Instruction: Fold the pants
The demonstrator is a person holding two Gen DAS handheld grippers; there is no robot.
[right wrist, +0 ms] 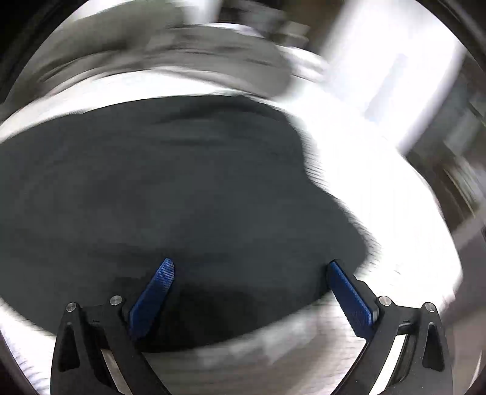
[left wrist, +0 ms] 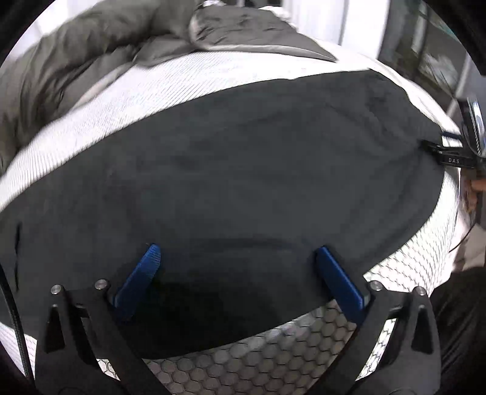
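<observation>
The dark grey pants (left wrist: 237,170) lie flat across a white mattress (left wrist: 127,100), spread left to right. My left gripper (left wrist: 237,252) is open, its blue fingers (left wrist: 142,273) wide apart just above the pants' near edge, holding nothing. The right gripper's black body (left wrist: 455,155) shows at the pants' right end in the left wrist view. In the blurred right wrist view the pants (right wrist: 170,194) fill the left and middle. My right gripper (right wrist: 250,267) is open over their near right edge, empty.
A grey-green duvet (left wrist: 76,57) is bunched at the far left of the mattress. The mattress side has a hexagon pattern (left wrist: 261,358) below the left gripper. White curtains (left wrist: 328,18) and furniture stand beyond the bed at the right.
</observation>
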